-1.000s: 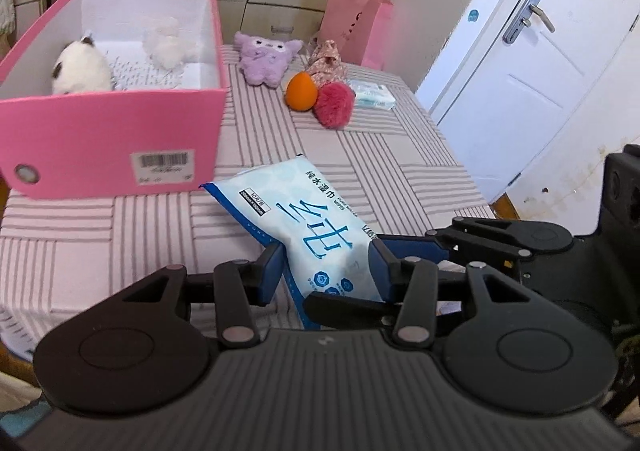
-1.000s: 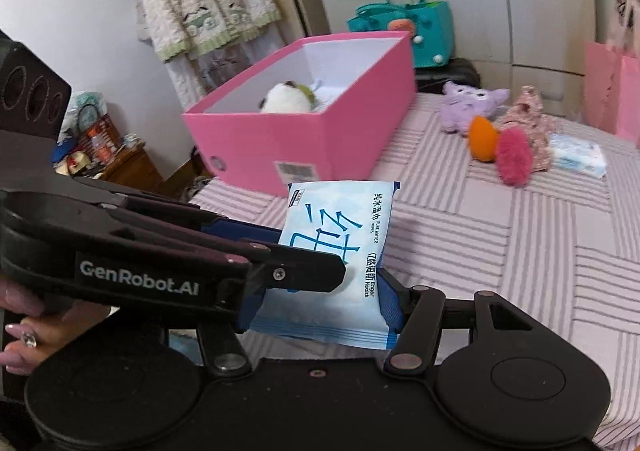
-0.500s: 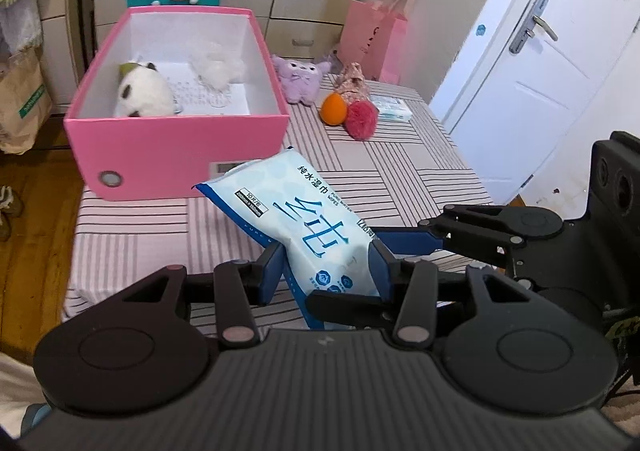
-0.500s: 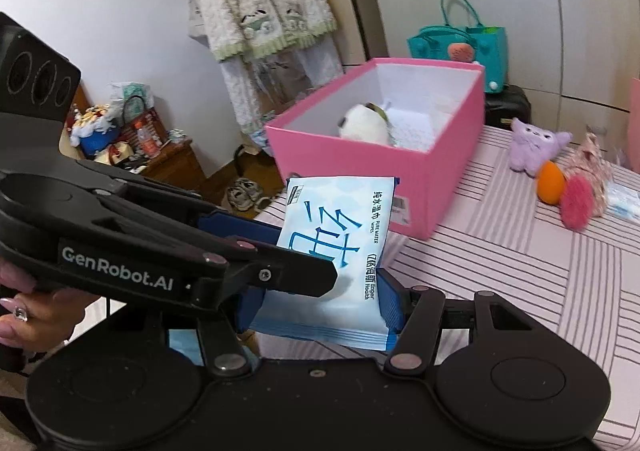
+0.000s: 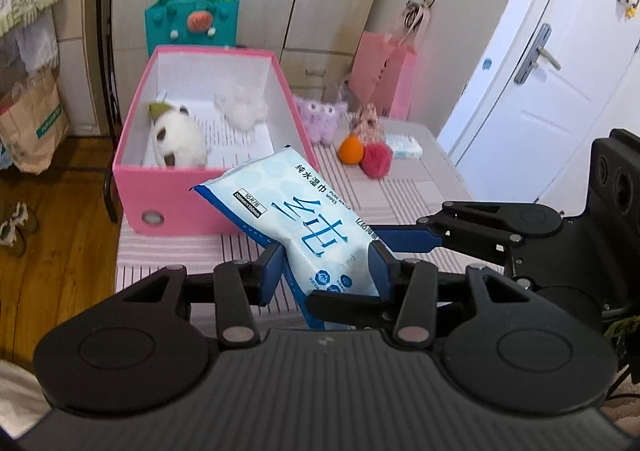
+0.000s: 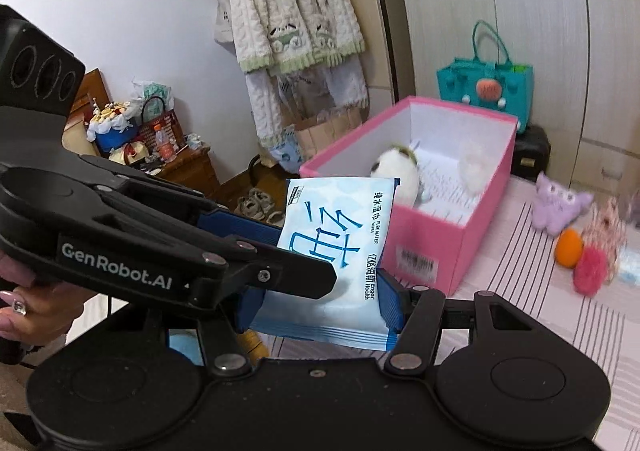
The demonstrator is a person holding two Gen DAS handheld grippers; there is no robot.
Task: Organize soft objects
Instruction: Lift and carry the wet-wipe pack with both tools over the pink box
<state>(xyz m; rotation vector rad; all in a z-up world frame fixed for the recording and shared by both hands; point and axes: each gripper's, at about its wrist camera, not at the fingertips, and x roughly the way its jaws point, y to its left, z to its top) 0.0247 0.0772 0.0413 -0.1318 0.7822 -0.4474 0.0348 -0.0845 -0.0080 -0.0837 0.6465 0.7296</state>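
Note:
Both grippers hold one light blue pack of wet wipes [image 5: 304, 223] in the air in front of the pink box [image 5: 188, 207]. My left gripper [image 5: 326, 271] is shut on the pack's near end. My right gripper [image 6: 320, 303] is shut on it too, from the right side, and the pack shows in its view [image 6: 336, 247]. The open box holds a white plush [image 5: 176, 139] and a white fluffy piece [image 5: 242, 111]. On the striped table [image 5: 416, 191] lie a purple plush [image 5: 320, 119], an orange ball [image 5: 351, 150], a red pompom [image 5: 376, 165], a patterned plush [image 5: 366, 123] and a small tissue pack [image 5: 404, 147].
A teal felt bag [image 5: 192, 17] and a pink paper bag [image 5: 384, 79] stand behind the table by the cupboards. A white door [image 5: 532, 91] is at the right. Wooden floor [image 5: 52, 251], a paper bag [image 5: 30, 127] and shoes [image 5: 14, 223] lie left of the table.
Both grippers have risen and pulled back with the wipes pack, which now sits higher against the pink box. The box and table look farther away and more of the floor shows.

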